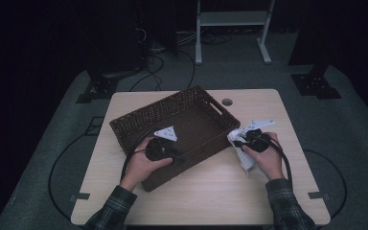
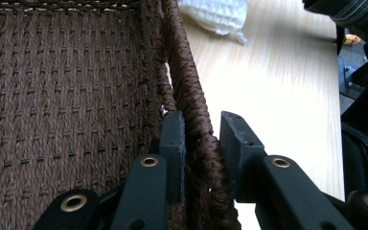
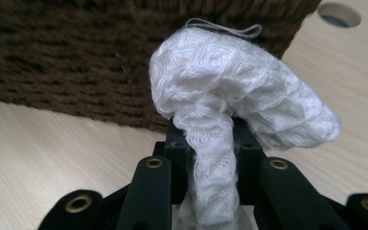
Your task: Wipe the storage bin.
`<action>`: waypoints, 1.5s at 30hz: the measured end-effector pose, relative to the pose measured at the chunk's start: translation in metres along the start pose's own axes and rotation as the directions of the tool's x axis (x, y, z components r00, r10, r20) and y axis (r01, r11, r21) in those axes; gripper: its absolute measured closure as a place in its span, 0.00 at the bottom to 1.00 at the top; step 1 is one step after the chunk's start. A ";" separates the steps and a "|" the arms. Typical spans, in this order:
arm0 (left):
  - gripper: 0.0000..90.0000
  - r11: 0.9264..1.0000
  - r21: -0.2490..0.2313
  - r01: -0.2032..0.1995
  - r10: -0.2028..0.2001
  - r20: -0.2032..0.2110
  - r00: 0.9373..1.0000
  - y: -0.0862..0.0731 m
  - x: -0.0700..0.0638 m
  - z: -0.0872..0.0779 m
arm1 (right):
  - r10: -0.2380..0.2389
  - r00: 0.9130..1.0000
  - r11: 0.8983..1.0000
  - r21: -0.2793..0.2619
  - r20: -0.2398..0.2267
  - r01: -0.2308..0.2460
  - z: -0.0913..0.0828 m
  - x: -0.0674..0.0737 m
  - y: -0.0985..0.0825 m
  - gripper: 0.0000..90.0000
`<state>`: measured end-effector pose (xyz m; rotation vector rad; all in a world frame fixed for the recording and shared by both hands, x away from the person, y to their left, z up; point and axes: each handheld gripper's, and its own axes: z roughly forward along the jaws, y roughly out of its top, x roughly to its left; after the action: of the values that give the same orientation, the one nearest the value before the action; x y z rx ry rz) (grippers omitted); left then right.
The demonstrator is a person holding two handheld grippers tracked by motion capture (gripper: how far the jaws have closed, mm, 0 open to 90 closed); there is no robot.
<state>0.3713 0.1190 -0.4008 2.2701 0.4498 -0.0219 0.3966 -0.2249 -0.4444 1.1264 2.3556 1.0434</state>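
Observation:
A dark brown woven basket [image 1: 172,103] lies slantwise on the light wooden table [image 1: 211,187]. My left gripper [image 1: 179,155] reaches over its near wall. In the left gripper view the jaws [image 2: 202,129] straddle the basket's rim [image 2: 182,67], one inside and one outside, pressed on the weave. At the basket's right corner my right gripper [image 1: 239,142] is shut on a white knitted cloth [image 1: 243,158]. In the right gripper view the cloth [image 3: 220,81] bulges above the shut gripper [image 3: 213,139], in front of the basket's outer wall [image 3: 76,62]. The cloth [image 2: 218,14] lies on the table beyond the rim.
A round cable hole [image 1: 227,102] sits in the table behind the basket, also the cable hole [image 3: 339,14] in the right gripper view. The inside of the basket [image 2: 52,96] holds nothing that I can see. Dark stands and cables are on the floor behind the table.

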 end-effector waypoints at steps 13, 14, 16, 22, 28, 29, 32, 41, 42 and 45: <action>0.79 1.000 0.002 0.003 -0.003 0.003 1.000 0.000 0.000 0.000 | 0.002 1.000 0.997 0.083 -0.020 0.000 0.025 -0.002 -0.012 0.82; 0.79 1.000 0.002 0.003 -0.003 0.003 1.000 0.000 0.000 0.000 | -0.001 1.000 0.996 0.092 -0.019 0.003 0.029 -0.001 -0.013 0.82; 0.79 1.000 0.004 0.002 -0.002 0.003 1.000 0.000 0.000 0.000 | -0.006 1.000 0.995 0.104 -0.019 0.008 0.032 0.000 -0.014 0.82; 0.79 1.000 0.001 0.004 -0.004 0.002 1.000 0.000 0.000 0.000 | -0.017 1.000 0.994 0.109 -0.006 0.017 0.032 0.003 -0.014 0.82; 0.79 1.000 0.000 0.004 -0.004 0.005 1.000 0.000 0.001 -0.001 | -0.039 0.999 0.994 0.102 0.014 0.038 0.024 0.007 -0.010 0.82; 0.79 1.000 -0.002 0.005 -0.005 0.005 1.000 0.000 0.001 0.000 | -0.048 0.999 0.994 0.098 0.015 0.046 0.022 0.008 -0.009 0.82; 0.79 1.000 -0.003 0.008 -0.008 0.006 1.000 0.000 0.001 0.000 | -0.054 0.998 0.995 0.081 0.021 0.053 0.015 0.010 -0.007 0.82; 0.79 1.000 -0.003 0.010 -0.010 0.006 1.000 0.000 0.001 0.000 | -0.063 0.998 0.998 -0.003 0.021 0.063 -0.005 0.015 0.003 0.82; 0.79 1.000 -0.003 0.011 -0.011 0.006 1.000 0.000 0.001 0.000 | -0.059 0.998 0.998 -0.012 0.018 0.059 -0.007 0.017 0.004 0.82; 0.79 1.000 -0.003 0.010 -0.010 0.006 1.000 0.000 0.001 0.000 | -0.068 0.998 0.997 -0.043 0.017 0.069 -0.014 0.020 0.009 0.82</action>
<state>0.3722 0.1196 -0.4010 2.2640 0.4577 -0.0337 0.3810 -0.2126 -0.4277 1.0272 2.3304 1.0533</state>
